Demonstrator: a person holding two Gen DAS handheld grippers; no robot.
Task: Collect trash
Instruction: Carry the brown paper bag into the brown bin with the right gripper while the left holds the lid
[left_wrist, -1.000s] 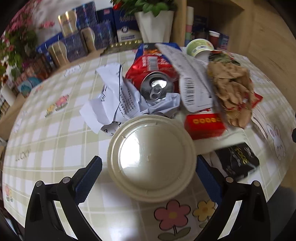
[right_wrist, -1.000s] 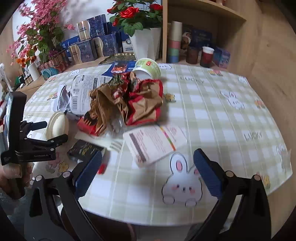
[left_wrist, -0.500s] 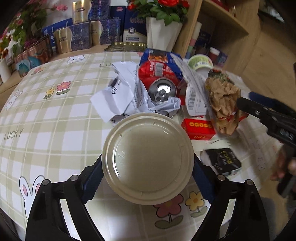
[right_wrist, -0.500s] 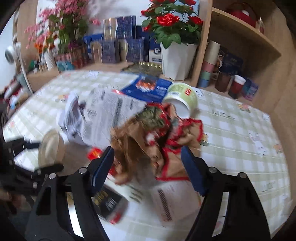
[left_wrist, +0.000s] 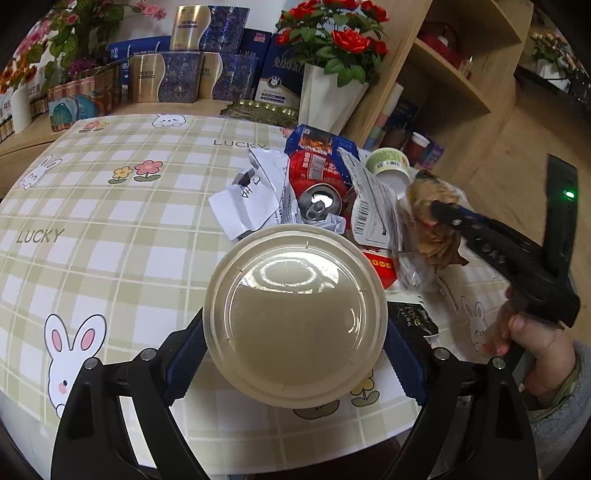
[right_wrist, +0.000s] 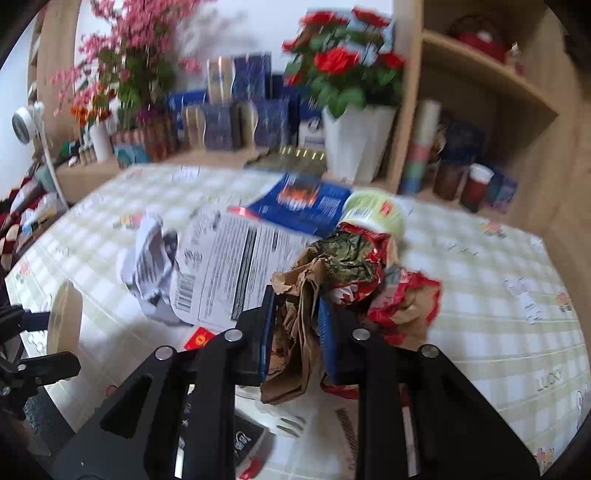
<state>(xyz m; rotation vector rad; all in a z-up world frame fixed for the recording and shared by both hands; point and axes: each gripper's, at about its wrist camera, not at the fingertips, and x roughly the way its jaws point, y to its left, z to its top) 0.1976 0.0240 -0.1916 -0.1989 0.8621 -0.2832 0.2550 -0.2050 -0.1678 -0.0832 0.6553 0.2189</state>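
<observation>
My left gripper (left_wrist: 295, 354) is shut on a round cream lid (left_wrist: 295, 314), held a little above the checked table (left_wrist: 110, 258). Behind it lies a trash pile: a crushed can (left_wrist: 319, 205), crumpled white paper (left_wrist: 251, 195), a red wrapper (left_wrist: 314, 166), a printed label sheet (left_wrist: 369, 206) and a small red box (left_wrist: 380, 264). The jaws of my right gripper (right_wrist: 297, 332) are closing, and its pads press a crumpled brown and red paper bag (right_wrist: 299, 295) between them. That gripper (left_wrist: 443, 214) also shows from the side at the pile's right.
A black packet (left_wrist: 413, 319) and a green-white cup (left_wrist: 388, 162) lie by the pile. A white pot of roses (left_wrist: 328, 99) and stacked boxes (left_wrist: 192, 74) stand behind the table, with wooden shelves (left_wrist: 461, 92) to the right. The table's near edge curves just below my grippers.
My left gripper closed on the cream lid and raised it off the table. My right gripper moved left over the brown paper bag, and its jaws came in onto it.
</observation>
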